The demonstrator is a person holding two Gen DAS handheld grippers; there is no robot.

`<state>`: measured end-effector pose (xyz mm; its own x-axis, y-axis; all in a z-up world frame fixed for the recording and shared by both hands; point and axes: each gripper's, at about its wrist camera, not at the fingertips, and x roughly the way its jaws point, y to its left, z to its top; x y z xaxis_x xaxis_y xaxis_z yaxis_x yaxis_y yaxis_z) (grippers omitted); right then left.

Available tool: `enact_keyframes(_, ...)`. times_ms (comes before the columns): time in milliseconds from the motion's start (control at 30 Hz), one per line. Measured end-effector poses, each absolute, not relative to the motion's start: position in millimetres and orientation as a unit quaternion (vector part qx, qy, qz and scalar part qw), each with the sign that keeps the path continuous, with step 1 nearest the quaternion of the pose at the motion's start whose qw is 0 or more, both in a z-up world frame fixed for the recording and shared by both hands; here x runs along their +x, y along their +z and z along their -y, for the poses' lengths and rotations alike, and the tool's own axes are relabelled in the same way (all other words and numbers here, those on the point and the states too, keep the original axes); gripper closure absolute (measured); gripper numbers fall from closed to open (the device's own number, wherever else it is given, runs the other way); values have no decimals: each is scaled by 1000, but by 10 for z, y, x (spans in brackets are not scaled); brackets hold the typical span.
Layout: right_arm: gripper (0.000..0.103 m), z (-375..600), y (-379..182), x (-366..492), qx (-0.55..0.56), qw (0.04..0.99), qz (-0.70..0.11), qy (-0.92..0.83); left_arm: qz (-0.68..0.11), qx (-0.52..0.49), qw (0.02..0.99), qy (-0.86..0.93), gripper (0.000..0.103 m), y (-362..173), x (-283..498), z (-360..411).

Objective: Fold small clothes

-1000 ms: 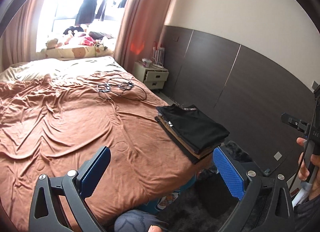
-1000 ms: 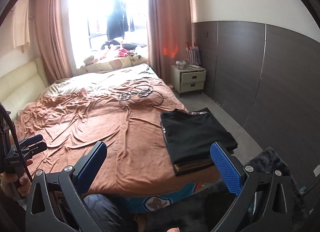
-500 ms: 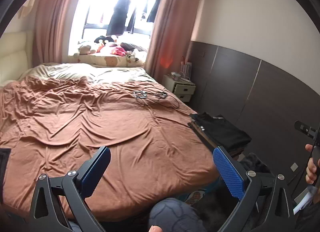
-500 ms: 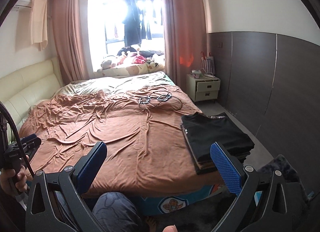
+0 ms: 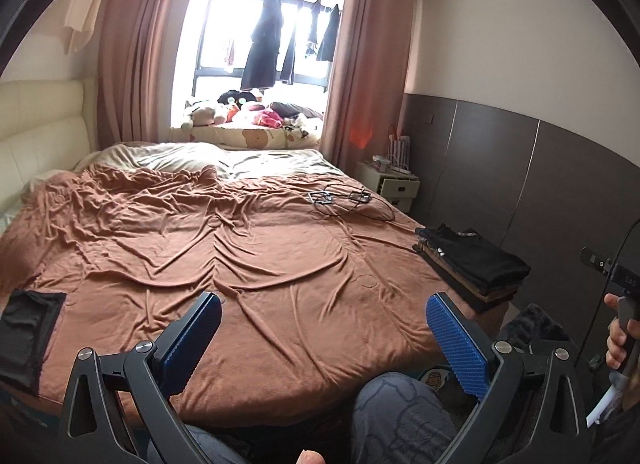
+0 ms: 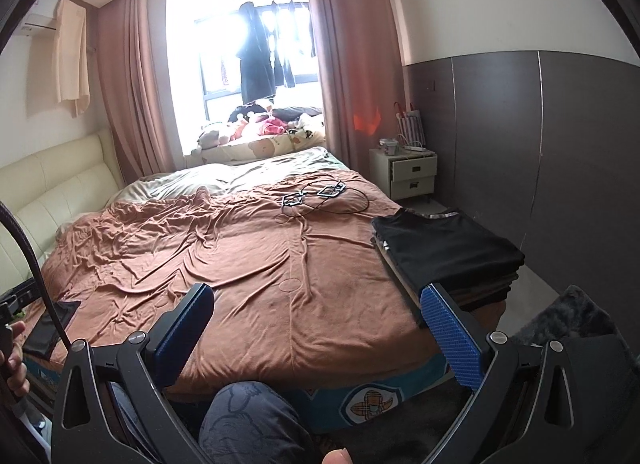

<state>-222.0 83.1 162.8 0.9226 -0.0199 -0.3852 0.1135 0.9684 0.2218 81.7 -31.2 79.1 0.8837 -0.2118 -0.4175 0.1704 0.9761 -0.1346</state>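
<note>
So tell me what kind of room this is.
A home bedroom, by the look of it: a large bed with a cream padded headboard, a nightstand beside it, and a stack of folded clothes on the bed's corner.

The black garment point(image 5: 28, 334) runs past the left picture edge, partly unseen.

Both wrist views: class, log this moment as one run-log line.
left gripper: open, empty | right gripper: open, empty | folded clothes stack: bed's right edge | black garment: flat, left edge
</note>
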Motion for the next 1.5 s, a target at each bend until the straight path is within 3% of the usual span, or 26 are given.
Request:
enact_keyframes(900, 0, -1448, 1107, -2176, 115, 965, -236, -7, -238, -17, 969, -61, 0, -2, 441, 227)
enact_keyframes(1500, 0, -1692, 955, -2087, 104, 964, -244, -10, -236, -24, 970, -51, 0, -151, 445, 280)
